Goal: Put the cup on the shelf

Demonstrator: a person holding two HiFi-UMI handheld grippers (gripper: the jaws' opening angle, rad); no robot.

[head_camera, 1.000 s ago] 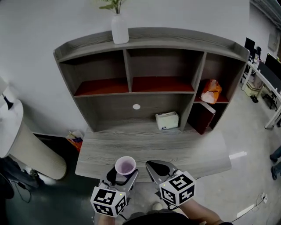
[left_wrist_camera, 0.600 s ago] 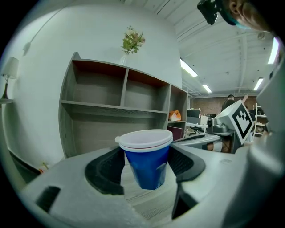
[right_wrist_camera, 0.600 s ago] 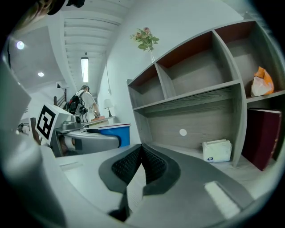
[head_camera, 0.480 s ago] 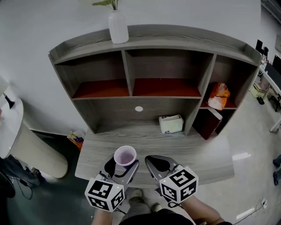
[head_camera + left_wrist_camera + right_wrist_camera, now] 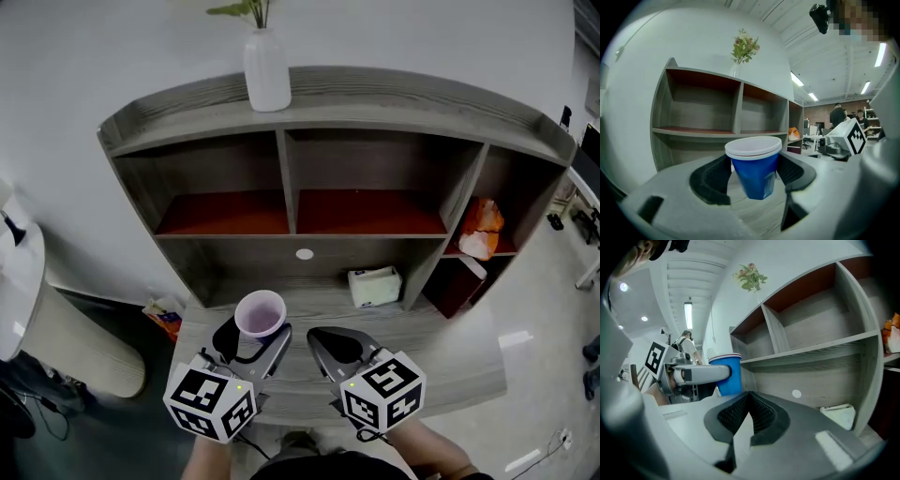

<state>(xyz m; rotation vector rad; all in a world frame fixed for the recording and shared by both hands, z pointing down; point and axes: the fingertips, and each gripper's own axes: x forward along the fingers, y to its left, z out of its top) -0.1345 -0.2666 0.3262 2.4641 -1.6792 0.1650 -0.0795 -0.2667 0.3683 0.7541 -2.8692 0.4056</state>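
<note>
A blue cup with a white rim (image 5: pixel 260 314) is held upright off the grey desk top (image 5: pixel 441 352), with my left gripper (image 5: pixel 251 334) shut on its sides. In the left gripper view the cup (image 5: pixel 754 169) fills the gap between the dark pads (image 5: pixel 711 177). The wooden shelf unit (image 5: pixel 289 169) stands ahead, its two upper compartments (image 5: pixel 223 178) bare with reddish boards. My right gripper (image 5: pixel 330 343) hovers beside the left one, shut with nothing in it. In the right gripper view its pads (image 5: pixel 761 409) meet, and the cup (image 5: pixel 727 375) shows at the left.
A white vase (image 5: pixel 267 73) with a plant stands on the shelf's top. A white tissue box (image 5: pixel 374 285) sits in the low recess, and an orange bag (image 5: pixel 482 228) lies in the right compartment. A round white spot (image 5: pixel 305 254) marks the back panel. A pale cylinder (image 5: pixel 80 342) stands at the left.
The left gripper has carried the cup forward toward the shelf and a little higher. The shelf now looks nearer. The right gripper has stayed about where it was, still shut.
</note>
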